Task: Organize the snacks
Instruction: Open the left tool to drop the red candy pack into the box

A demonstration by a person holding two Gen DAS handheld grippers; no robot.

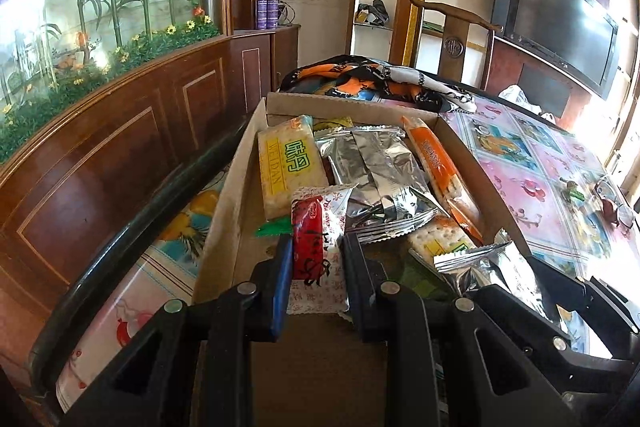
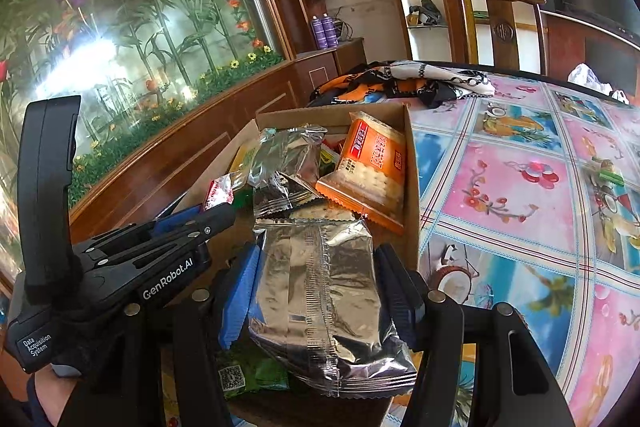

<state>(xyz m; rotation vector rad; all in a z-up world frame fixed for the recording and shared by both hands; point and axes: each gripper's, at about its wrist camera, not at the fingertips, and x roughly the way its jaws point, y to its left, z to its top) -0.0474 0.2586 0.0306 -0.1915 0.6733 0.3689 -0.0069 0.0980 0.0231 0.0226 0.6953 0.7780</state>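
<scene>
Inside the shallow brown cardboard box [image 1: 236, 227] on the desk [image 2: 520, 195], the left tongs [image 1: 318, 267] pinch a red-and-white snack packet [image 1: 316, 255] – beside it, the right tongs [image 2: 320, 287] grip a crinkled silver foil packet [image 2: 324, 303].

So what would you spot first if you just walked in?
Probably the cardboard box stuffed with snacks on the flowery tablecloth. The left gripper pinches a red-and-white packet, and the right gripper squeezes a shiny silver bag.
</scene>
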